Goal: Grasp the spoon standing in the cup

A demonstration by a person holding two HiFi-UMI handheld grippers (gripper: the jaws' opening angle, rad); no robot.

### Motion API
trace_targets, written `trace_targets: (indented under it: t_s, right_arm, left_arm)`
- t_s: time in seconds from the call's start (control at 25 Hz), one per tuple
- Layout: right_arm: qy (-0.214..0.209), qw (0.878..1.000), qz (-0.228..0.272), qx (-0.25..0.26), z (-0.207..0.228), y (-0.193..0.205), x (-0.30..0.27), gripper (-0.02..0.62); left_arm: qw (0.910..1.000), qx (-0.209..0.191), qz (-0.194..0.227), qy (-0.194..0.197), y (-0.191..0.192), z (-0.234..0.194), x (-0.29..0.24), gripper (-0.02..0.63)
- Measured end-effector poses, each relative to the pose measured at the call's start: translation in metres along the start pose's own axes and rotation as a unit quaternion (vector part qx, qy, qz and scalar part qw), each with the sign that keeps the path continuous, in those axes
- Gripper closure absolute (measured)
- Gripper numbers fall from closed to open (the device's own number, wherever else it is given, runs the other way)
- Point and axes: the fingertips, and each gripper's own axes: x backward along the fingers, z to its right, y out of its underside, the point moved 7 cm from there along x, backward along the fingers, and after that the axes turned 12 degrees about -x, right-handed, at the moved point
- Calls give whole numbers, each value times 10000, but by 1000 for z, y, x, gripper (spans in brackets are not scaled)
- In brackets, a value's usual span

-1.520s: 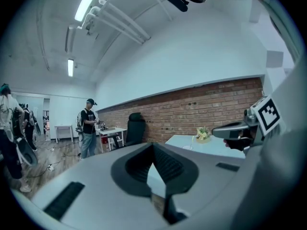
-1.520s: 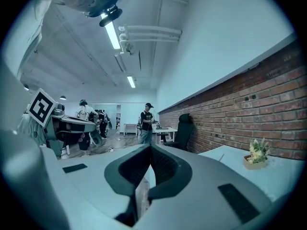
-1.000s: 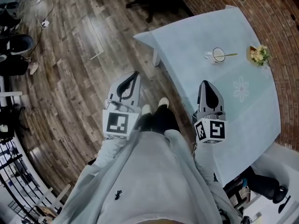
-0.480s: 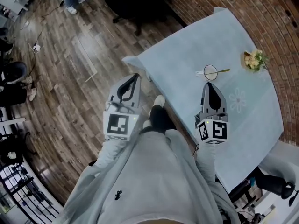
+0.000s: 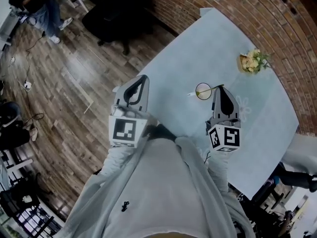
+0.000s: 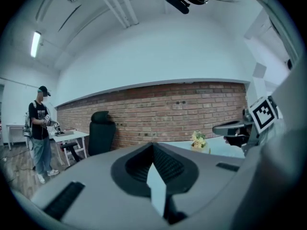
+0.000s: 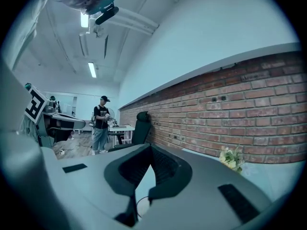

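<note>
A white cup (image 5: pixel 202 91) stands on the light blue table (image 5: pixel 188 58), and a spoon (image 5: pixel 214 88) in it leans to the right. My right gripper (image 5: pixel 221 89) is shut and empty, its tip just right of the cup and over the spoon's handle end. In the right gripper view the jaws (image 7: pixel 151 148) meet at the tip, and the cup's rim (image 7: pixel 140 206) shows through the gap below them. My left gripper (image 5: pixel 144 78) is shut and empty near the table's left edge, well left of the cup. Its jaws (image 6: pixel 153 146) meet over the tabletop.
A small pot of flowers (image 5: pixel 251 62) sits at the far side of the table, close to the brick wall (image 5: pixel 277 19). A black office chair (image 5: pixel 111 21) stands on the wooden floor beyond the table's left corner. A person (image 6: pixel 41 128) stands by a white desk further off.
The person has stepped up to the table, so both grippers now hang over it. The cup has come from far ahead to right beside the right gripper's tip. Both grippers have stayed shut.
</note>
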Motion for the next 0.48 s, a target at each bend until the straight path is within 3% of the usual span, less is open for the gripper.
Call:
trace_targets:
  t_s: [0.24, 0.48]
  right_arm:
    - [584, 9982, 40, -140, 28, 2, 9, 580]
    - [1264, 9915, 115, -278, 37, 2, 20, 580]
  left_arm:
    - [9972, -75, 196, 721, -12, 20, -52, 588]
    - [9848, -281, 505, 1636, -33, 37, -97, 588]
